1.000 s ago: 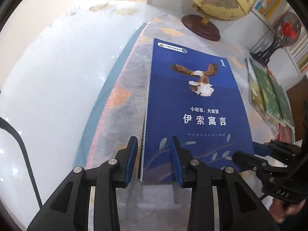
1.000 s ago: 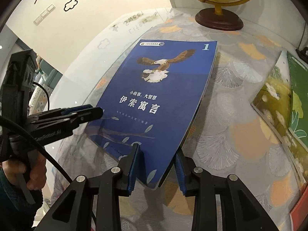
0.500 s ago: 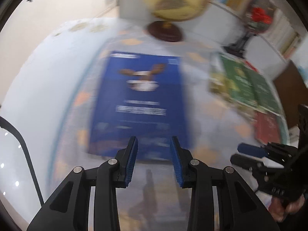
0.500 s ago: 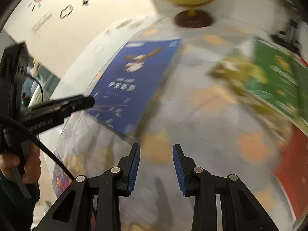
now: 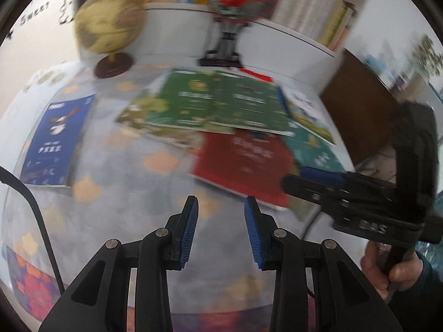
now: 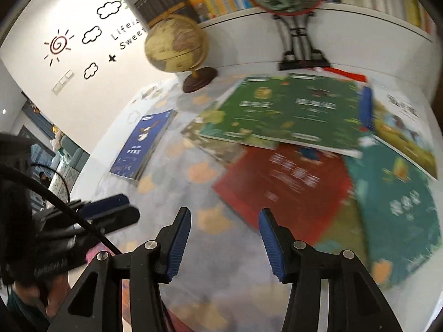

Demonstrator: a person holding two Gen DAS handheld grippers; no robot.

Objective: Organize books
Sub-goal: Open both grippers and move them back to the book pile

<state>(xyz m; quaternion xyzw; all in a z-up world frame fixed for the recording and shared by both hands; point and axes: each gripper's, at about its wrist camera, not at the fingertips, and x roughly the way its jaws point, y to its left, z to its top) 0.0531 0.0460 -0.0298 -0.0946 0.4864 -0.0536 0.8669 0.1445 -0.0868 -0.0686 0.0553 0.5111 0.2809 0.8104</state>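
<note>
While the left tongs (image 5: 220, 228) stand spread and empty, the red book (image 5: 246, 163) lies just ahead, upper right of them. In the right view, the right tongs (image 6: 224, 244), opening and empty, have its near corner (image 6: 279, 188) directly ahead, nearer.

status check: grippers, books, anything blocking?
Left gripper open, empty. Right gripper opening, empty. Blue book lies apart from the overlapping pile; red book nearest. Nothing in the way.
</note>
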